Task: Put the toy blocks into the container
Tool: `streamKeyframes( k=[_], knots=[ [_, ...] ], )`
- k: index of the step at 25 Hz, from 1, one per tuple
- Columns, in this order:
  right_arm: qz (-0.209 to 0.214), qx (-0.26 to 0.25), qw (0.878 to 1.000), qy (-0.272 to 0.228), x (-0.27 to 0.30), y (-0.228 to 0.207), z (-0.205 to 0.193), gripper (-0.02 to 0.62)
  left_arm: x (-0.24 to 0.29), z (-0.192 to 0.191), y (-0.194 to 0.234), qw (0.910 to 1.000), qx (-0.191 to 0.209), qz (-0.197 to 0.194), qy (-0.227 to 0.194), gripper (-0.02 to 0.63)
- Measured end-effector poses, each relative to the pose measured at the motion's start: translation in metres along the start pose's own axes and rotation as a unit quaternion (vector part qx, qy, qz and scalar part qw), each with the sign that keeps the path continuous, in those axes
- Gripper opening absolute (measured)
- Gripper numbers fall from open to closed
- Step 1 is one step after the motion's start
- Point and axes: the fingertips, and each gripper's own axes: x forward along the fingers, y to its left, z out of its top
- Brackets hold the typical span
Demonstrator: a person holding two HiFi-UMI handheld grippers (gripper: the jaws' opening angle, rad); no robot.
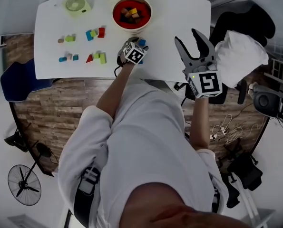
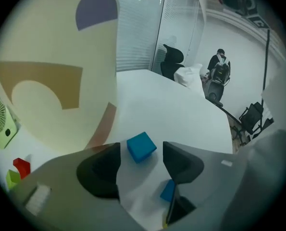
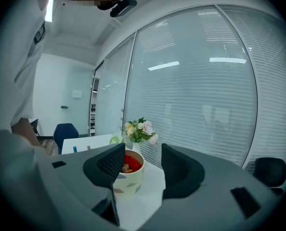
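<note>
Two hand-held grippers are over a smooth white table (image 1: 179,13).

Left gripper (image 1: 137,45): jaws stand apart. A blue cube (image 2: 142,147), matte and sharp-edged, lies on the table between the dark jaw tips; neither pad presses on it. A second blue piece (image 2: 168,190) shows lower down by one jaw; I cannot tell what it is.

Right gripper (image 1: 188,38): raised over the table's near right edge, jaws apart and empty. Its grey fingers are wedge-shaped, with ribbed black pads (image 3: 115,161).

Container: a round bowl (image 1: 114,14) at the far middle of the table, glossy red inside, cream outside with tan and purple patches. It stands just beyond the left gripper. Several blocks (image 1: 131,13), brown, yellow and dark, already lie in it.

Loose blocks (image 1: 94,33), in red, green, blue and tan, lie in four small groups on the left half of the table, well apart from the bowl. Cubes and one red wedge can be made out.

A round pale-green fan (image 1: 76,4) sits at the far left corner.
</note>
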Motion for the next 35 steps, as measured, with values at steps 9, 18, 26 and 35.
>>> streamKeyframes(
  k=[9, 18, 26, 35],
  knots=[
    [-0.025, 0.023, 0.999, 0.001, -0.021, -0.008, -0.013, 0.233, -0.014, 0.002, 0.021, 0.9996, -0.013, 0.014, -0.019, 0.153],
    [0.009, 0.029, 1.0, -0.006, 0.018, 0.014, -0.011, 0.224, -0.115, 0.025, 0.025, 0.9923, -0.024, 0.012, -0.121, 0.153],
    [0.022, 0.038, 0.999, -0.01, 0.039, 0.019, -0.008, 0.224, -0.242, 0.119, 0.066, 0.9649, 0.012, 0.07, -0.253, 0.152],
    [-0.009, 0.043, 0.999, -0.005, 0.016, 0.007, -0.015, 0.222, -0.196, 0.169, 0.109, 0.9652, 0.055, 0.088, -0.24, 0.405]
  ],
)
